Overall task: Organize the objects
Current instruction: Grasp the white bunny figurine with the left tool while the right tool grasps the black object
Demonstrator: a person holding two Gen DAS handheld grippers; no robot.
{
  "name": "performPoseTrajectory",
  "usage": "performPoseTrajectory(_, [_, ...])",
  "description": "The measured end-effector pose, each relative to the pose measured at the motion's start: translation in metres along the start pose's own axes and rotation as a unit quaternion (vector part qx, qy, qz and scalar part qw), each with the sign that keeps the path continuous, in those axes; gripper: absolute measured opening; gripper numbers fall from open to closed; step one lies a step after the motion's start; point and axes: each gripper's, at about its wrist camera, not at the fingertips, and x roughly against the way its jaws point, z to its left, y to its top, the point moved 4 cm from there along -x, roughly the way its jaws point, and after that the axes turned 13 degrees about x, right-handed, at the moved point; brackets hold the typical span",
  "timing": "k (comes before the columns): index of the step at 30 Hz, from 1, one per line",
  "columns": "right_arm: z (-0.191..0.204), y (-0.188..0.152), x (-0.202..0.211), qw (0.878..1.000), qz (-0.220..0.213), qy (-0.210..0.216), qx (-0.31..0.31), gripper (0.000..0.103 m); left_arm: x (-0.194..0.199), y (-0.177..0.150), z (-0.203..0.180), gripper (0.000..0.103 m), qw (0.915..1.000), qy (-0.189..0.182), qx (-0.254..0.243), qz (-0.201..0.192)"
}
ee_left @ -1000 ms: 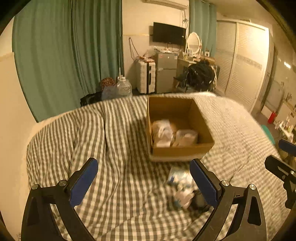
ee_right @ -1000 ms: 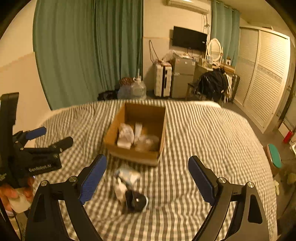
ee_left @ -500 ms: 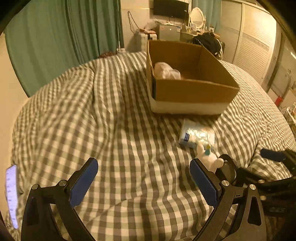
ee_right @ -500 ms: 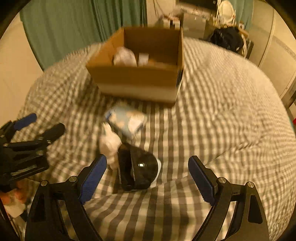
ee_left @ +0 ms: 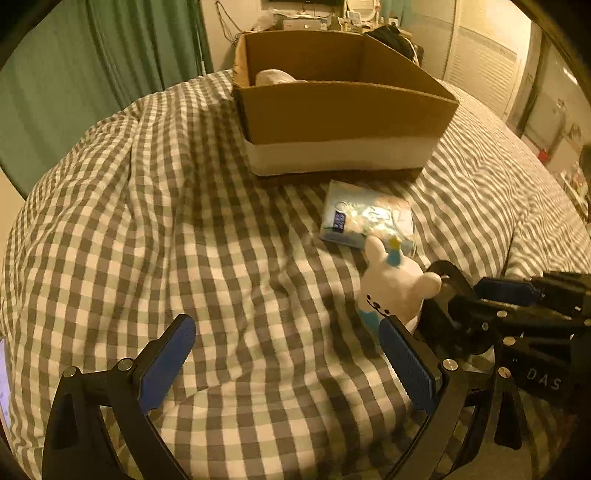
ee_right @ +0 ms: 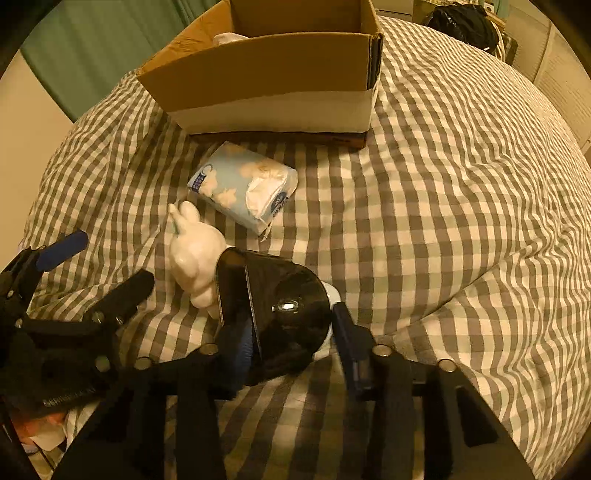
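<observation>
A cardboard box (ee_left: 343,110) (ee_right: 273,74) stands on the checked bed with white packets inside. In front of it lie a pale blue tissue pack (ee_left: 365,218) (ee_right: 243,188), a white plush rabbit (ee_left: 391,291) (ee_right: 195,258) and a glossy black rounded object (ee_right: 280,306). My right gripper (ee_right: 291,350) has closed its fingers on the black object's two sides; it also shows in the left wrist view (ee_left: 517,306). My left gripper (ee_left: 291,365) is open and empty, low over the bed, left of the rabbit.
Green curtains (ee_left: 92,74) hang behind the bed on the left. A white slatted wardrobe (ee_left: 487,66) stands at the right. Furniture and a dark bag (ee_right: 461,22) sit behind the box. A phone edge (ee_left: 3,384) shows at far left.
Both grippers have dropped low and moved in toward the objects. The right gripper, open before, has closed around the black object. The left gripper stayed open.
</observation>
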Motion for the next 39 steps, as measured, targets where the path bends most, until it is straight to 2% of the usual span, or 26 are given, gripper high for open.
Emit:
performPoseTrajectory(4, [-0.001,-0.001,0.008,1.0,-0.019,-0.003,-0.004,0.038,-0.003,-0.001,-0.004,0.102,0.9999,-0.009,-0.007,0.007])
performPoseTrajectory(7, [-0.004,-0.002,0.019,0.999,-0.04,-0.021,-0.01,0.026,-0.003,-0.001,-0.008,0.102,0.9996,-0.024,-0.005,0.012])
performPoseTrajectory(12, [-0.012,-0.004,0.038,0.996,-0.08,-0.029,-0.029,0.018,-0.006,0.0,-0.024,0.102,0.9986,-0.039,-0.028,0.019])
performPoseTrajectory(13, [-0.014,-0.005,0.04,0.995,-0.086,-0.028,-0.035,0.012,-0.007,0.001,-0.028,0.102,0.9985,-0.04,-0.033,0.019])
performPoseTrajectory(17, [-0.033,-0.01,0.047,0.992,-0.103,-0.02,-0.064,0.011,-0.013,0.008,-0.041,0.102,0.9974,-0.052,-0.044,0.022])
performPoseTrajectory(20, [-0.041,-0.008,0.048,0.992,-0.103,-0.032,-0.065,0.011,-0.02,0.01,-0.05,0.093,0.9962,-0.067,-0.049,0.027])
performPoseTrajectory(22, [-0.043,-0.009,0.046,0.992,-0.102,-0.031,-0.069,0.011,-0.027,0.008,-0.055,0.071,0.9952,-0.068,-0.058,0.041])
performPoseTrajectory(23, [-0.044,-0.009,0.043,0.992,-0.101,-0.028,-0.071,0.011,-0.031,0.006,-0.057,0.067,0.9945,-0.071,-0.061,0.048])
performPoseTrajectory(25, [-0.043,-0.009,0.039,0.992,-0.098,-0.028,-0.071,0.011,-0.035,0.002,-0.062,0.051,0.9921,-0.088,-0.067,0.058])
performPoseTrajectory(31, [-0.039,-0.007,0.033,0.993,-0.091,-0.035,-0.062,0.011,-0.03,0.001,-0.064,0.049,0.9924,-0.09,-0.071,0.046])
performPoseTrajectory(39, [-0.034,-0.01,0.037,0.993,-0.094,-0.044,-0.049,0.011,-0.008,0.002,-0.045,0.049,0.9955,-0.085,-0.028,0.032])
